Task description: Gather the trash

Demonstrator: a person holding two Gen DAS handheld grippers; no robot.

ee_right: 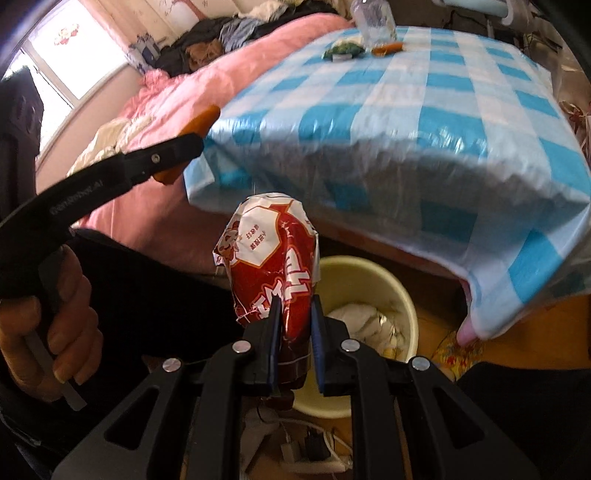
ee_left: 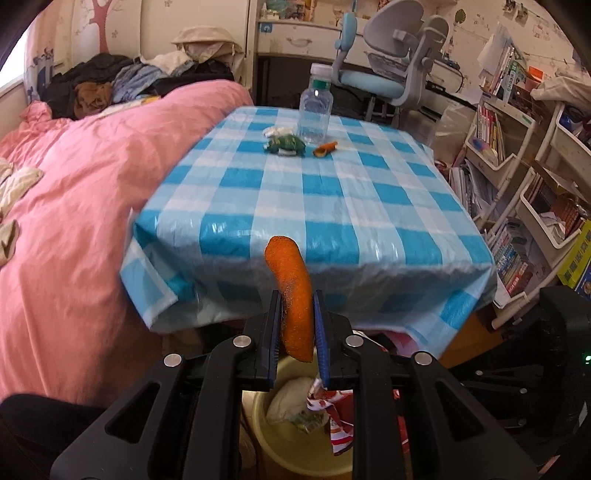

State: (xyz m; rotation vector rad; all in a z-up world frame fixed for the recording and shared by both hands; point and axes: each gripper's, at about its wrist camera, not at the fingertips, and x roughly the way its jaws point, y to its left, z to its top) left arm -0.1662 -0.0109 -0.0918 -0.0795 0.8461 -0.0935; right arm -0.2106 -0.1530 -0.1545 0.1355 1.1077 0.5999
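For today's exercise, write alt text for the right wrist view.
The right tongs grip a crumpled red and white snack wrapper above a yellow bin that holds white trash. To the left, the left tongs hold an orange peel beside the blue checked table.

The bin (ee_left: 273,439) is largely hidden behind the left gripper (ee_left: 297,325). The bottle (ee_right: 373,18) is cut off by the top edge. The tablecloth (ee_right: 388,155) front is blurred. The bin's contents cannot be identified.
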